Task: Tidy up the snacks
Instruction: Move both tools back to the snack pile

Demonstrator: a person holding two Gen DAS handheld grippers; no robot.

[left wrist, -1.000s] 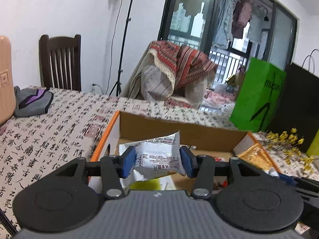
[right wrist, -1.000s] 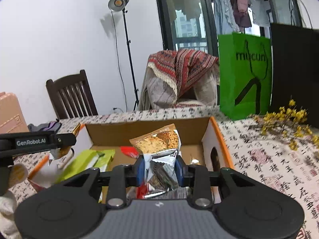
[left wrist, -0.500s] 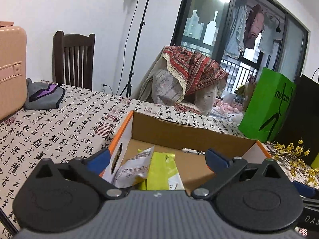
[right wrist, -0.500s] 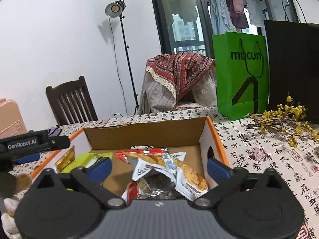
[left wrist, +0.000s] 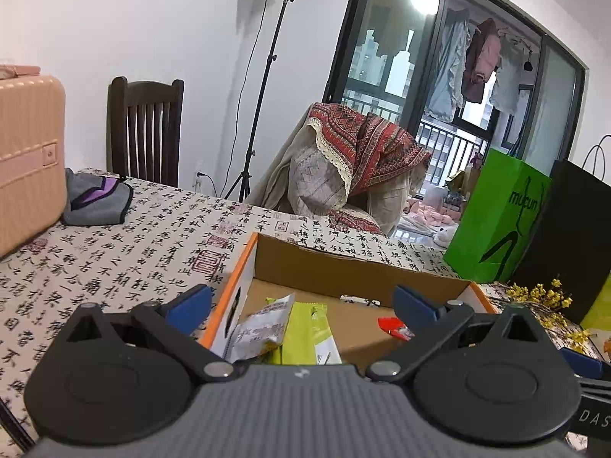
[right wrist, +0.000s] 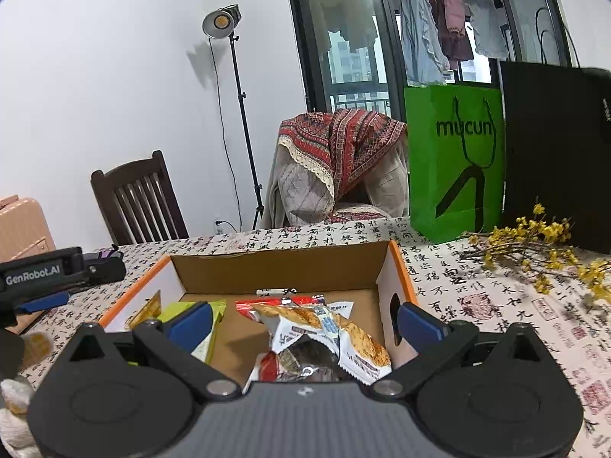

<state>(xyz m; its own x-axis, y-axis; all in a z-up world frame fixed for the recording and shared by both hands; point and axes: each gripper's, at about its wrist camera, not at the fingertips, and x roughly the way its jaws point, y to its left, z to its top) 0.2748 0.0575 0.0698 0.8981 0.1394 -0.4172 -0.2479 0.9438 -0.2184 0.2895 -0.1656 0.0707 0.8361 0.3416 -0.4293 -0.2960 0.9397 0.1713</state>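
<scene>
Left wrist view: my left gripper has its blue fingers spread wide, gripping nothing. Below them a silver snack packet and a green packet lie against the cardboard box's left wall. My right gripper is equally wide and empty; a cracker packet lies in the box's right half, crumpled over a red wrapper.

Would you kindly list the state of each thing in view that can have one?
Left gripper: open, empty.
Right gripper: open, empty.
Box: open-topped, holding snacks.
Silver packet: leaning on box wall.
Cracker packet: lying atop the pile.
Lamp: on.
</scene>
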